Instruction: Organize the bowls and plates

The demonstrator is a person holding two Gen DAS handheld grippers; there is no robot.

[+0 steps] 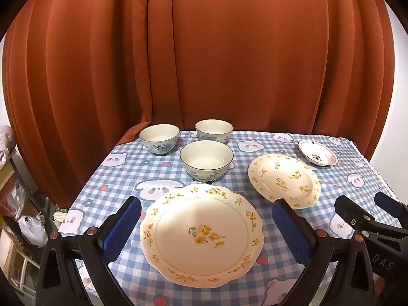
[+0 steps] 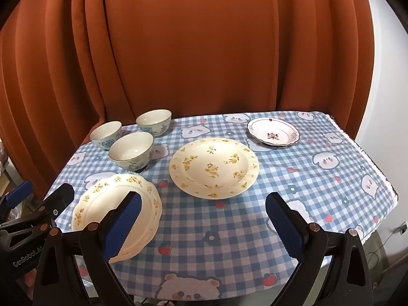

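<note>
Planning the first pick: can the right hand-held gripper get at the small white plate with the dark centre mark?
Probably yes. The right hand-held gripper is open and empty, and bare checked tablecloth leads to the small white plate, which stands alone in the far right corner.

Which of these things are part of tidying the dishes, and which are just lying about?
Part of the job: three bowls, big scalloped plate, round flowered plate, small white plate.

Just there: checked tablecloth, orange curtain, plastic bags.
</note>
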